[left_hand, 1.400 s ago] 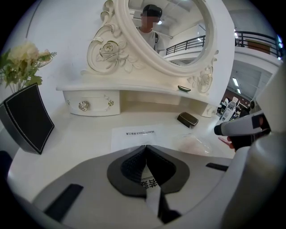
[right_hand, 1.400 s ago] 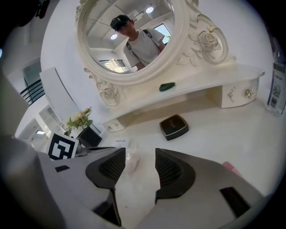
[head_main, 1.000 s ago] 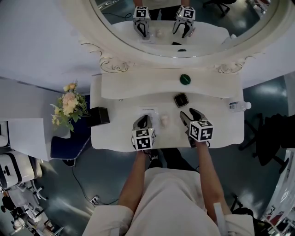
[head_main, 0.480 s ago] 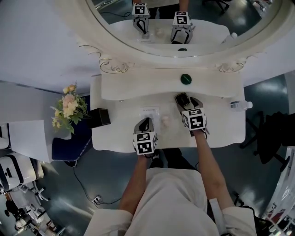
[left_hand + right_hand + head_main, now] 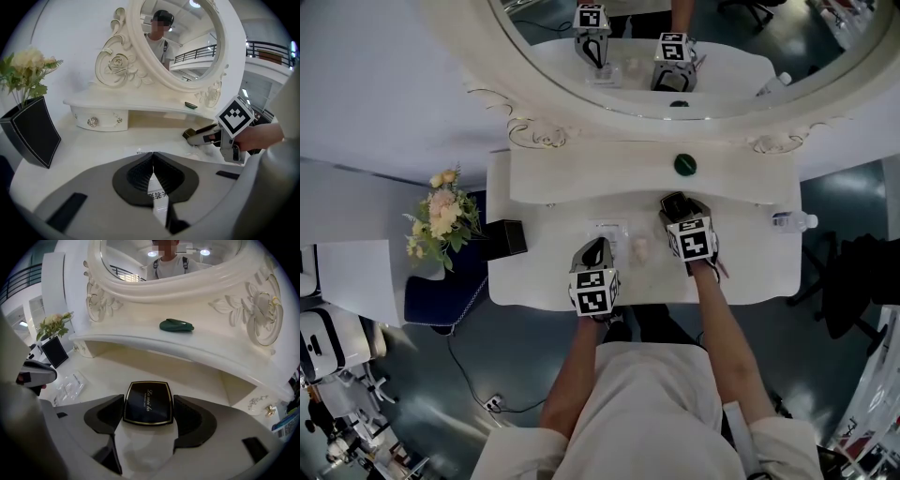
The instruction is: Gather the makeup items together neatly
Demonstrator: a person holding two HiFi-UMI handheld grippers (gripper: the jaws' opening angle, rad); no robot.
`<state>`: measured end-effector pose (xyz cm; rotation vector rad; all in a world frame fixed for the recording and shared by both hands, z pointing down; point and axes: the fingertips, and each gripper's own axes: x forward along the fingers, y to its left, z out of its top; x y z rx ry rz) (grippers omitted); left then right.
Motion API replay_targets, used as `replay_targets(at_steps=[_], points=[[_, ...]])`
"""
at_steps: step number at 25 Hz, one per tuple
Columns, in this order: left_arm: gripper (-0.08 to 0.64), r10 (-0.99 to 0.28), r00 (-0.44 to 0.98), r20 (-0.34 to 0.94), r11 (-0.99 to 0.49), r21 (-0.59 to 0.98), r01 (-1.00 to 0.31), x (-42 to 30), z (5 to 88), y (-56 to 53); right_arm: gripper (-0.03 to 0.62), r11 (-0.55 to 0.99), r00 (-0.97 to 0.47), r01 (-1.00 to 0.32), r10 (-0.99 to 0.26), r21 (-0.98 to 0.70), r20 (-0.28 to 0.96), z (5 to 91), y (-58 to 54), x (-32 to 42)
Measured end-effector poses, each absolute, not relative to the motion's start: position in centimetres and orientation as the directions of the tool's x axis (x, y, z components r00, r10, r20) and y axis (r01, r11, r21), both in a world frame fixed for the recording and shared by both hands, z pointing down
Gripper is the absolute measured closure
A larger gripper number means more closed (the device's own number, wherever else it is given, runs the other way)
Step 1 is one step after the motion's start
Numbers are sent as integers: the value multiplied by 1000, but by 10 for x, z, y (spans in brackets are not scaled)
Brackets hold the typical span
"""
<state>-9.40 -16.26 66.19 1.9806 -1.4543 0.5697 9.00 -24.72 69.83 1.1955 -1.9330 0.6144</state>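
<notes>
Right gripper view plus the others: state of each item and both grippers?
Right gripper: open, jaws just been opening.
Left gripper: shut, jaws together.
Black compact: closed, flat on table, between the open jaws, ungripped.
Green item: lying on upper shelf.
Clear packet: flat on table.
Flower vase: upright.

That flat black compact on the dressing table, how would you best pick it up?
Pinch the black compact across its left and right edges, coming steeply down from its near side: it lies flat, lid up. The right gripper, jaws just opened wider, straddles it without touching.
</notes>
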Motion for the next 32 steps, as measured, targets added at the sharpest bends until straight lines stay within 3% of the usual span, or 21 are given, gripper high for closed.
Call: replay_targets(at_steps=[11,23,32], points=[[543,-691,310,652,-217,223,-951,-95,660,-161,279,446,-254,-895,-528,10,810,695,-240,88],[543,-684,358,636,-277,227,-934,-76,652,-148,279,209,-145,-977,-563,-30,814,694,-167,95],[543,-670,381,637,-312,224,-923,-65,650,-130,279,178,-129,-983,-554,-35,822,690,-138,81]])
